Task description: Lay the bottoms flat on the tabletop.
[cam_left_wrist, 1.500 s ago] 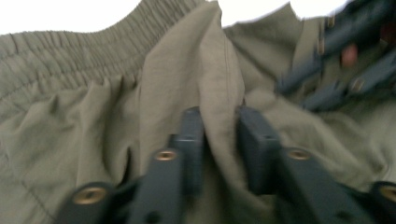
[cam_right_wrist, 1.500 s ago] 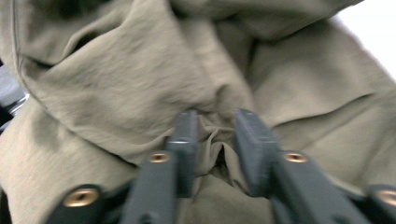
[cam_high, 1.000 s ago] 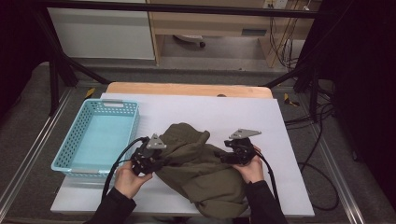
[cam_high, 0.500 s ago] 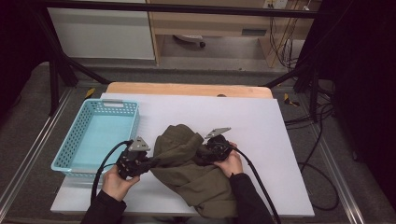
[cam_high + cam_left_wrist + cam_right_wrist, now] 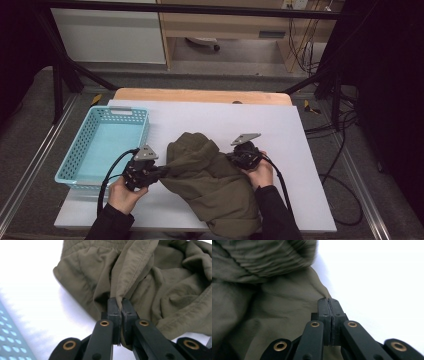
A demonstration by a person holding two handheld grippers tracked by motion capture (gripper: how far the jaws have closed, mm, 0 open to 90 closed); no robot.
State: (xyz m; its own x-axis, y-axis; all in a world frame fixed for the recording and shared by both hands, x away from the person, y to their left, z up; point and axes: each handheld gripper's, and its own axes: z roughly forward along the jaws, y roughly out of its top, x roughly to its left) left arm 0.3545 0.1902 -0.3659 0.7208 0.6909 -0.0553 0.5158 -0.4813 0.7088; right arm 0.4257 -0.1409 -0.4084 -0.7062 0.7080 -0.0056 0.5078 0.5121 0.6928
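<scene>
Table [image 5: 300, 150] first: a white top with a wooden strip along its far edge, carrying a turquoise perforated basket [image 5: 107, 145] at its left edge and a crumpled olive-green garment [image 5: 210, 182] (a jacket or hooded top, by the gathered cloth) lying from the middle of the table to its near edge, apart from the basket.

Both grippers work this garment. In the left gripper view, the left gripper [image 5: 119, 305] has its jaws pressed together on a fold of the cloth, which rises out from between the pads. The right gripper [image 5: 329, 304] has just been closing and now stands with its jaws pressed together at the garment's edge on the right side; a sliver of fabric seems to run into the seam between the pads, though how much is caught I cannot tell.

Risks, as I judge them:

- The right pinch looks shallow, at the very hem. A lift or a pull could slide the cloth out, and that side would drop.
- The left jaws hold a bunched fold, perhaps several layers. Pulling from there may drag the whole heap rather than spread it.
- Much of the garment lies at the near edge. A tug towards the person could tip it off the table.
- A sweep to the left could knock the light basket
</scene>
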